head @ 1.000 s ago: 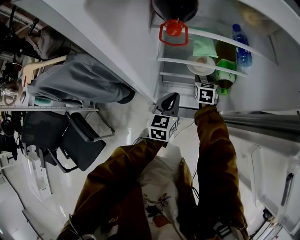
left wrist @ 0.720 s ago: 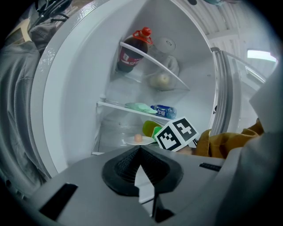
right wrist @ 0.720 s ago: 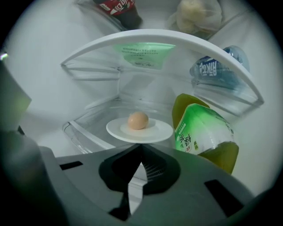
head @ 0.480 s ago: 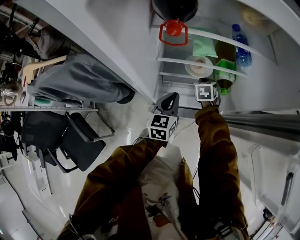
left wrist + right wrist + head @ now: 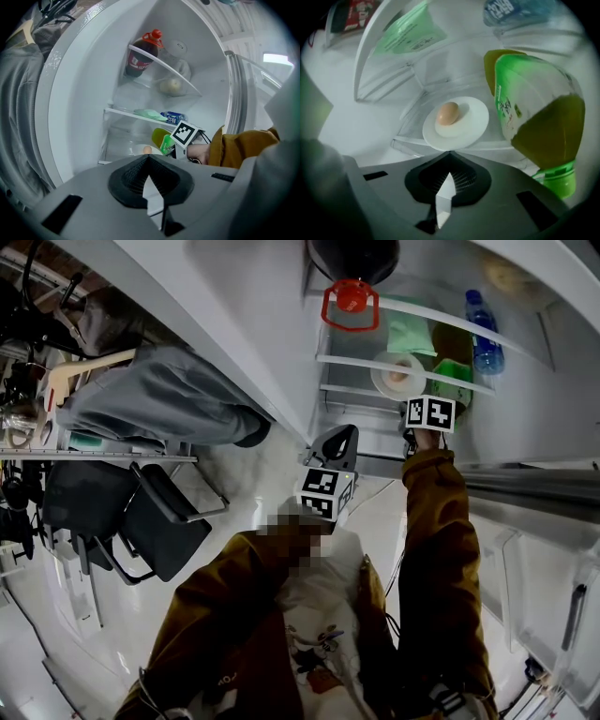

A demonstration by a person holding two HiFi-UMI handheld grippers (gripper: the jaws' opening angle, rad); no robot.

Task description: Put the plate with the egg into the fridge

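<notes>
A white plate (image 5: 474,117) with a brown egg (image 5: 448,113) on it rests on a clear fridge shelf (image 5: 347,361), next to a green tea bottle (image 5: 534,117). My right gripper (image 5: 450,153) is shut with nothing in it. Its tips sit just short of the plate's near rim. In the head view the plate (image 5: 386,381) lies on the middle shelf, and the right gripper (image 5: 428,409) hangs below and right of it. The left gripper (image 5: 343,434) is shut and empty, lower at the fridge opening. From the left gripper (image 5: 146,156) view the egg (image 5: 147,149) peeks over its tips.
A cola bottle (image 5: 349,296) with a red cap stands on the upper shelf, with a green packet (image 5: 408,334) and a blue water bottle (image 5: 481,329) nearby. The open fridge door (image 5: 216,324) is at the left. A black chair (image 5: 159,521) and a seated person's legs (image 5: 159,399) lie beyond it.
My right gripper has drawn to the right, away from the plate, which stays on the shelf. The left gripper has hardly moved.
</notes>
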